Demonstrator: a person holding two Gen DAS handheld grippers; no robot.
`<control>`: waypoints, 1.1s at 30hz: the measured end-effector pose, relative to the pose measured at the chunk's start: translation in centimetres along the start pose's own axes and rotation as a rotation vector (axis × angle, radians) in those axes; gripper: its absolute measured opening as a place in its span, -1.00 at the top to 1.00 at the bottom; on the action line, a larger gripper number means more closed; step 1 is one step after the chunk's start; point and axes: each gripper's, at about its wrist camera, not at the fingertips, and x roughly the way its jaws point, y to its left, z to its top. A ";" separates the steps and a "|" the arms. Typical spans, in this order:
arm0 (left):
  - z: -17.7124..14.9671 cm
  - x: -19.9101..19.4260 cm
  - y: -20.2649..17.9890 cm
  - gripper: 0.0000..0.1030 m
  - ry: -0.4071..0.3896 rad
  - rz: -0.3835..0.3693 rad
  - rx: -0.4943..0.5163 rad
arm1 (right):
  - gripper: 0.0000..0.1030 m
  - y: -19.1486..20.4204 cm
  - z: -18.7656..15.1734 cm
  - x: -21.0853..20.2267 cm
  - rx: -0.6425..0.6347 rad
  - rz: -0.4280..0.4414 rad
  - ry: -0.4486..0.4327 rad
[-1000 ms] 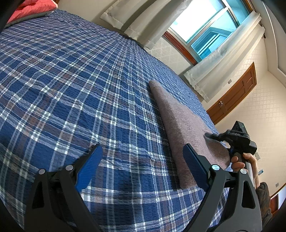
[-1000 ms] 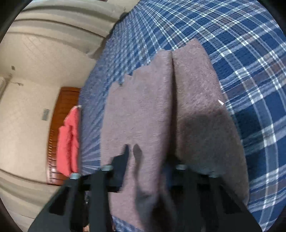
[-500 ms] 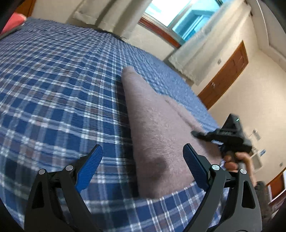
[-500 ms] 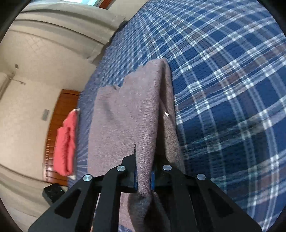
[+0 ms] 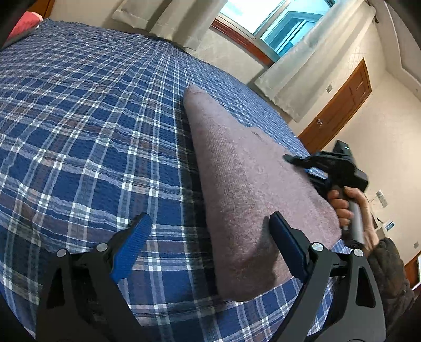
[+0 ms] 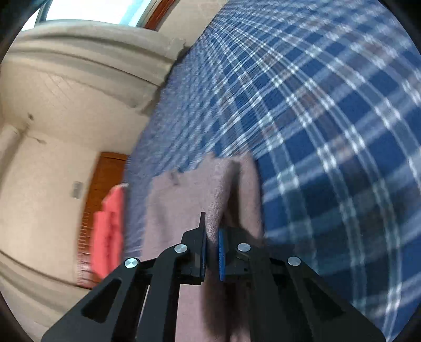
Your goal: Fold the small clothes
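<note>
A mauve-grey knit garment, folded into a long strip, lies on the blue plaid bedcover. My left gripper is open just above the cover; the strip's near corner reaches in between its blue pads without touching them. At the strip's right edge a hand holds my right gripper. In the blurred right wrist view the right gripper has its jaws closing on a raised fold of the garment, and the pads pinch it.
A red garment hangs by a wooden door on the left; another red patch shows at the bed's far corner. Beyond the bed are curtains, a window and a brown door. The bed edge runs under the garment's near end.
My left gripper has slid right until the garment's near corner sits between its fingers. The right gripper has closed on a fold and drawn back, so less of the garment shows ahead of it.
</note>
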 end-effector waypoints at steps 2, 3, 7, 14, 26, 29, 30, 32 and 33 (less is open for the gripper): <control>0.0 -0.3 0.4 -0.76 0.005 0.011 0.010 | 0.87 -0.1 0.2 0.2 0.003 0.008 -0.010; 0.0 -0.2 0.2 -0.76 0.006 0.017 0.016 | 0.85 -0.1 0.1 0.0 0.004 0.018 -0.010; -0.1 -0.3 0.2 -0.76 0.004 0.007 0.008 | 0.67 -0.6 -1.9 -2.6 0.001 0.050 -0.005; -0.1 -0.3 0.3 -0.76 0.005 0.009 0.010 | 0.14 -0.9 -10.3 -9.0 -0.082 0.027 -0.020; -0.1 -0.3 0.3 -0.77 0.008 0.019 0.017 | 0.81 -2.4 -14.9 -8.3 -0.128 -0.075 0.018; -0.1 -0.3 0.2 -0.77 0.010 0.023 0.020 | 0.83 -4.1 -15.4 -9.2 -0.093 -0.022 0.010; -0.1 -0.3 0.2 -0.77 0.010 0.023 0.020 | 0.83 -4.2 -15.1 -9.0 -0.078 -0.003 0.006; -0.1 -0.2 0.2 -0.77 0.010 0.024 0.020 | 0.83 -4.7 -15.2 -9.2 -0.060 0.021 0.001; 0.0 -0.2 0.2 -0.77 0.012 0.027 0.022 | 0.82 -4.7 -15.3 -9.3 -0.057 0.030 -0.002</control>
